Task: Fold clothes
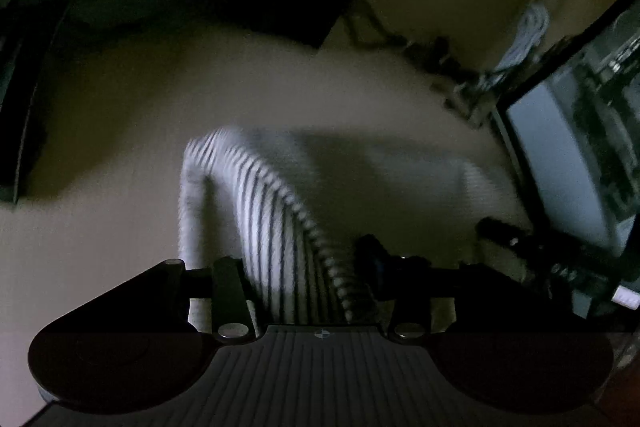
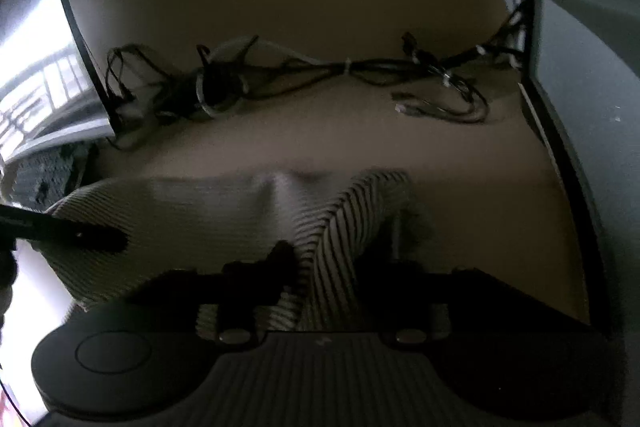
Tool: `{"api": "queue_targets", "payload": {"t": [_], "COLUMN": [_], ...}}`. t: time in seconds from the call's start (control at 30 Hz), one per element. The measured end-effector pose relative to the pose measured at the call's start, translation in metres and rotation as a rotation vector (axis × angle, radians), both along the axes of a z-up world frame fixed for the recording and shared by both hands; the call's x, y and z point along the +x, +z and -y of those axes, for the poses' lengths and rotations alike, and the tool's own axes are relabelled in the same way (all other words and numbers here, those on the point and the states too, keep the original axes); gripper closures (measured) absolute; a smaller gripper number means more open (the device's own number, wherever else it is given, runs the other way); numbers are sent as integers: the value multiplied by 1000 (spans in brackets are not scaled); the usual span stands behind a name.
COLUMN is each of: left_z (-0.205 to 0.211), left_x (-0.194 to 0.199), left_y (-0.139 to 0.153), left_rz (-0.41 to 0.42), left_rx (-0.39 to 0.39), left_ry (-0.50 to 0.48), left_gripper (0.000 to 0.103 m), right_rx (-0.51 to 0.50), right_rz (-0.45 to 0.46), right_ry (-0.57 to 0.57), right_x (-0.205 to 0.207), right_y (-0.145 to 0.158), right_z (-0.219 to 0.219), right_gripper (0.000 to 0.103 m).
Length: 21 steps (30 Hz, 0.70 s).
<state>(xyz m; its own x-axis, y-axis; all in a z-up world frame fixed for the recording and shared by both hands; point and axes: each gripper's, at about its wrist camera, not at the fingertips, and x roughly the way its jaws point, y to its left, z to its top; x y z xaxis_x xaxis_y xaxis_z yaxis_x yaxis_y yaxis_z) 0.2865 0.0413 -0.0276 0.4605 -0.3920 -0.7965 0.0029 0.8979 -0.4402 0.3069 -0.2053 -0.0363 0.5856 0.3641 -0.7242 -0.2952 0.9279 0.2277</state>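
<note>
Light: both views are dim, and the left wrist view is smeared by motion blur.
Striped garment (image 1: 276,223): white cloth with thin dark stripes, lying partly on the beige table (image 1: 120,131). A ridge of it rises from the table up into each gripper. In the right wrist view the flatter part (image 2: 168,219) spreads to the left and its near edge is cut off by the gripper body.
Left gripper (image 1: 308,283): a bunched fold of the garment runs up between its fingers and seems pinched there. The fingertips are dark and lost against the cloth, so the closure itself is hard to make out.
Right gripper (image 2: 332,275): a twisted band of the garment passes between its two dark fingers, which appear clamped on it. Shadow hides the contact.
Other tool: in the right wrist view a dark finger of the left gripper (image 2: 84,233) reaches in from the left over the cloth.
Cables (image 2: 280,75): a tangle of black and white leads lies across the far table, apart from the garment.
Edges: dark panels frame the table and their nature is unclear.
</note>
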Motion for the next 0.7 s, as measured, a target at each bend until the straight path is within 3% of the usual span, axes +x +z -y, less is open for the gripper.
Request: {"api": "queue_targets", "payload": {"t": [0.23, 0.37, 0.5, 0.57, 0.7], "left_z": [-14, -23, -26, -26, -9], "left_x": [-25, -29, -27, -25, -7], "left_y": [7, 18, 24, 25, 3], "left_rz": [-11, 15, 38, 45, 2], "left_rx": [36, -19, -101, -136, -123], "left_ry": [-1, 27, 59, 71, 46], "left_gripper": [41, 29, 19, 18, 22], "right_rx": [-96, -32, 92, 115, 87], "right_rz": [52, 86, 33, 6, -6], "right_ry": [-56, -123, -138, -127, -64], "right_x": [-29, -45, -43, -38, -25], "right_y": [11, 34, 35, 26, 7], "right_z": [11, 27, 34, 26, 0], "right_gripper": [44, 35, 32, 32, 32]}}
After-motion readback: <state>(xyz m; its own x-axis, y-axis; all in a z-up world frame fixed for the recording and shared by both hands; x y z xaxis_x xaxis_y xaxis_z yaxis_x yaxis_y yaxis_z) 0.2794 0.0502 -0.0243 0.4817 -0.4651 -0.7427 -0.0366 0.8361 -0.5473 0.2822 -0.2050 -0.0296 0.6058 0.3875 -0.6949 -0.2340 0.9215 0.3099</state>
